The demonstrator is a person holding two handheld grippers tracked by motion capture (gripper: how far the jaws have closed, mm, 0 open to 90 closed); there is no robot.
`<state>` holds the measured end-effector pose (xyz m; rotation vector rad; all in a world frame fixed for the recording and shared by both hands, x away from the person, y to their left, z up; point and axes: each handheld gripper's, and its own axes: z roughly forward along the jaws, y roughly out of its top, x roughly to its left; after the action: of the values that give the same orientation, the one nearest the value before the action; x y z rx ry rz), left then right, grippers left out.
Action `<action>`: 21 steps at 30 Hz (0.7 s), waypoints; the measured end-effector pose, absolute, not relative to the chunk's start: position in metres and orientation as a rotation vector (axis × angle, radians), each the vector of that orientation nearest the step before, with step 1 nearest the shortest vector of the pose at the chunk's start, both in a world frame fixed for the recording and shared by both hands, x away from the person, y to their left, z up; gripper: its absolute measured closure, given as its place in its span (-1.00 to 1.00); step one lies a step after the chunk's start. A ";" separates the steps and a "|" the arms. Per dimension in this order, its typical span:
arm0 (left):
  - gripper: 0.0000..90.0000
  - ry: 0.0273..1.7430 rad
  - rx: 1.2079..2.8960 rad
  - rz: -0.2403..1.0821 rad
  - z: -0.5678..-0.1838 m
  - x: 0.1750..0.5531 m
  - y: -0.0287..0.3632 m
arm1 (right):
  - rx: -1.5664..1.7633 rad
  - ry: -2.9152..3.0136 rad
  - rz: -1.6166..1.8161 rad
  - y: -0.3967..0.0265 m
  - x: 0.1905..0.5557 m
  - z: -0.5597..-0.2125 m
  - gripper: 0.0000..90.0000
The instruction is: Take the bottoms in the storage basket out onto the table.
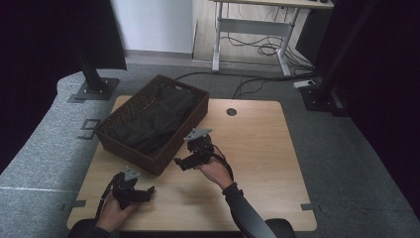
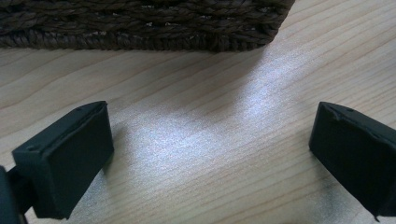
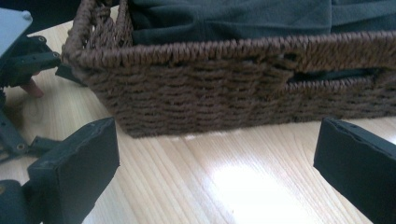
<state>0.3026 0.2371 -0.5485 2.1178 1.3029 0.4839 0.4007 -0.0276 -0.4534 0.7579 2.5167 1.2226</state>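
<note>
A brown wicker basket (image 1: 130,151) stands on the back left part of the wooden table (image 1: 257,163), and a dark cloth (image 1: 153,119) lies folded inside it. My left gripper (image 1: 147,190) rests low near the table's front edge, open, with bare wood between its fingers. In the left gripper view (image 2: 210,154) the basket's base (image 2: 140,23) lies a short way ahead. My right gripper (image 1: 179,162) hovers open just off the basket's near right wall. The right gripper view (image 3: 215,172) faces the woven wall (image 3: 224,88), with the cloth (image 3: 233,18) above the rim and the left gripper (image 3: 23,60) at far left.
A round cable hole (image 1: 231,111) sits near the table's back edge. On the carpet behind are a black stand base (image 1: 94,90), a white desk frame (image 1: 252,29) and loose cables (image 1: 257,84). The table's right half is bare wood.
</note>
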 end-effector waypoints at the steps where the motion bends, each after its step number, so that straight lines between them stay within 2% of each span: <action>1: -1.00 1.303 2.117 0.484 -0.548 0.303 0.237 | 0.753 2.517 1.223 -0.026 0.402 -0.453 -0.99; 21: -1.00 1.303 2.117 0.484 -0.549 0.302 0.237 | 0.735 2.505 1.232 0.015 0.416 -0.438 -0.99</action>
<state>0.3025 0.2368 -0.5485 2.1168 1.3029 0.4838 0.4156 0.0149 -0.4377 0.7351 2.5055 1.2324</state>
